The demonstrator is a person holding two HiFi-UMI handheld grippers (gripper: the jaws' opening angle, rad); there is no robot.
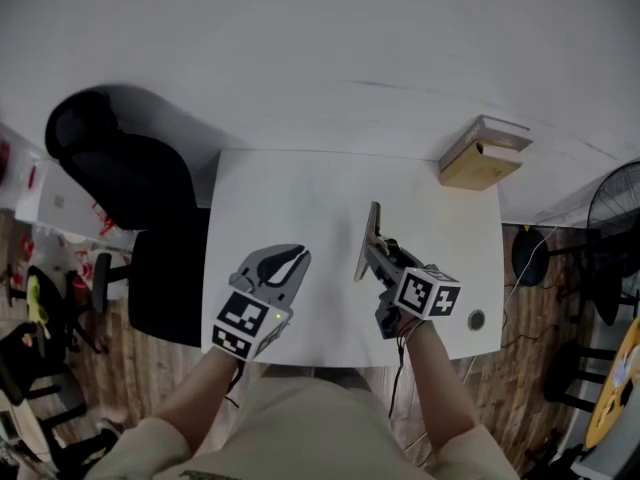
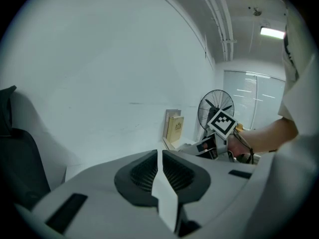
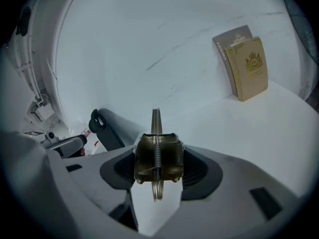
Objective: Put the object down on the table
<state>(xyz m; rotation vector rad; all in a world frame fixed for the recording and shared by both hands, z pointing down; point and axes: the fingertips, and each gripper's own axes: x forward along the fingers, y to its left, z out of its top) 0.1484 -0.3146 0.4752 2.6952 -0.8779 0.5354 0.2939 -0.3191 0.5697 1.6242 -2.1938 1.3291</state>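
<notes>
A person stands at a white rectangular surface (image 1: 300,198), seen steeply from above, holding a grey plastic two-jaw tool in each hand. Each tool carries a cube printed with black-and-white square markers.

The right claw (image 1: 385,260) pinches the task's object, a clip-like piece (image 3: 169,158), between its ribbed black pads. The piece has a rounded, glossy olive-brown body that looks slightly translucent. A metal coil spring runs down its middle, and thin flat metal strips stick out above and below it. From above, the piece shows as a narrow upright sliver (image 1: 371,236) over the middle right of the surface. No view shows whether its lower edge touches the surface.

The left claw (image 1: 283,266) has its jaws pressed together along a straight seam, with nothing between them. It sits over the near left part of the surface, well apart from the right one.

At the far right corner, two flat book-shaped boxes stand against the wall. The tan box (image 3: 250,67) has a gold crest on its matte cardboard face, and the grey box (image 3: 230,36) stands behind it, touching it. Both are closed, so their contents cannot be seen.

A black padded office chair (image 1: 120,183) stands left of the surface, and a black wire-caged fan (image 1: 615,208) stands to the right on wood-plank flooring.
</notes>
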